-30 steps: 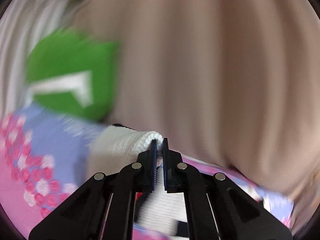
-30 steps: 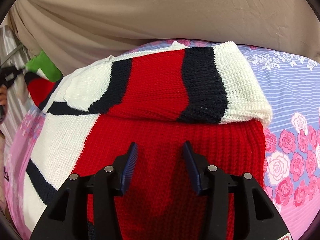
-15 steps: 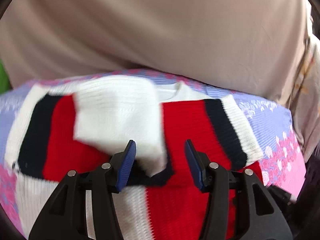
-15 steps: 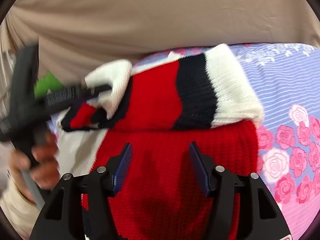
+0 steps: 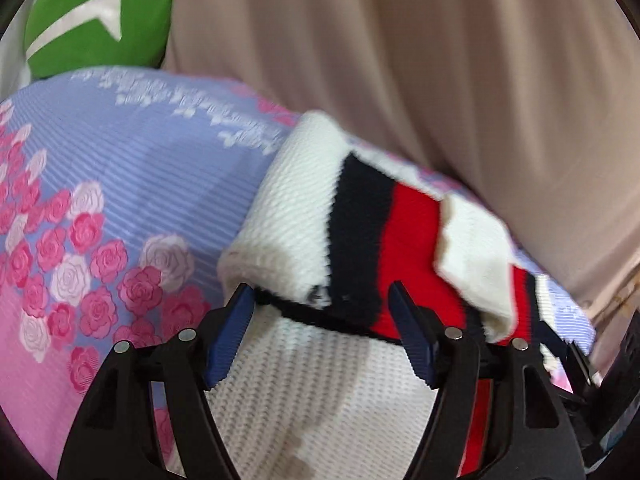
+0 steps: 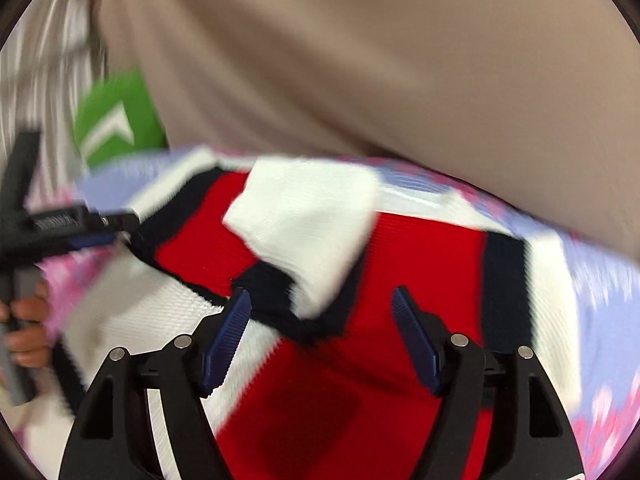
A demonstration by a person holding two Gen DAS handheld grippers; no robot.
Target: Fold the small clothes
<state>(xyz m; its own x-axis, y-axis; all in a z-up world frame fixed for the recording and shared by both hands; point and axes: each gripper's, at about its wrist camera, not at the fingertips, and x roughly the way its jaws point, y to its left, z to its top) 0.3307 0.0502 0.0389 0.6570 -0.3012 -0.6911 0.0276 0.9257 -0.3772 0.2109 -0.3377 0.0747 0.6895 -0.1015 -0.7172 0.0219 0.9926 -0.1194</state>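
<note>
- Left wrist view: knit sweater, red, white and navy, is lying on the floral bedsheet with both sleeves folded in; left gripper is hovering spread wide, holding nothing.
- Right wrist view, blurred: right gripper is gaping empty over the red body; only this view is showing the person's hand holding the left gripper.

Sweater — red, white, navy stripes, sheet — lilac-pink roses, green cushion

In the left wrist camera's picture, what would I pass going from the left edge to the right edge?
Green cushion with a white arrow → lilac and pink rose-print bedsheet → red, white and navy striped knitted sweater → beige curtain-like cloth.
</note>
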